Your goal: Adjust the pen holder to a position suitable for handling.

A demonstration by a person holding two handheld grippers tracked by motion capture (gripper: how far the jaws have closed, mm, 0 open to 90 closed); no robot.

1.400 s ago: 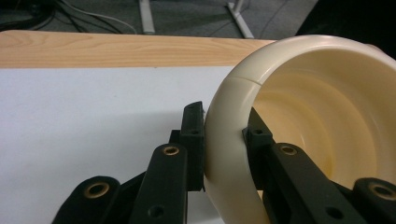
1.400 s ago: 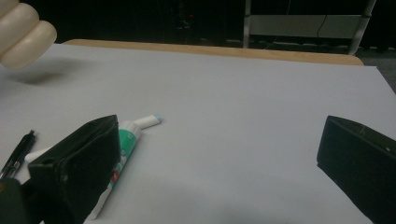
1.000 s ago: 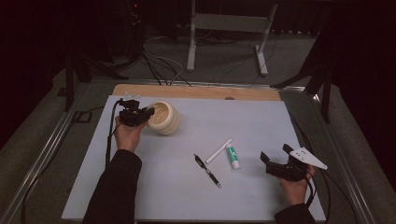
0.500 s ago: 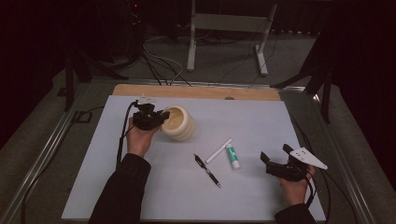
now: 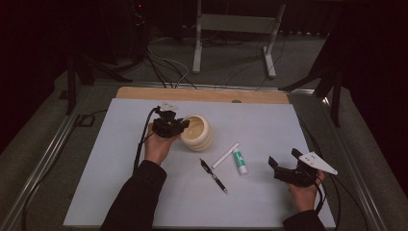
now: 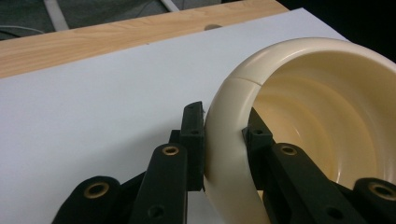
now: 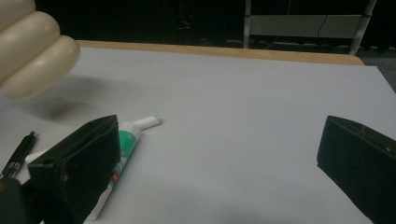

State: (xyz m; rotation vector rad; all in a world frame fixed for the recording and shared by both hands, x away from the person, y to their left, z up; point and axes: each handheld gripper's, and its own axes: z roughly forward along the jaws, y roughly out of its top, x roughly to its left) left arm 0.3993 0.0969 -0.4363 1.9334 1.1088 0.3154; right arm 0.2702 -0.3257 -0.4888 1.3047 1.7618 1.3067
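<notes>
Left gripper (image 5: 179,126) is clamping the cream ribbed pot (image 5: 198,133) by its rim. In the left gripper view one jaw is pressing the outside of the rim wall and the other is sitting inside the mouth, so the wall (image 6: 229,154) is standing between the two jaws, touching both. The pot is tilting, mouth turned toward my left hand (image 5: 157,144), its ribbed side facing the middle of the desk (image 5: 298,125). In the right gripper view its lower ribs (image 7: 35,56) are hanging above a shadow on the white sheet, so it is looking lifted clear of the surface.

Right gripper (image 5: 285,168) is resting near the right front of the desk, jaws standing wide apart with nothing between them. Its left jaw (image 7: 79,163) is sitting just beside the white-and-green tube (image 5: 240,161), not touching that I can tell.

A white stick (image 5: 225,155) and a black pen (image 5: 214,175) are lying between the pot and my right gripper, the stick's end near the tube's cap.
</notes>
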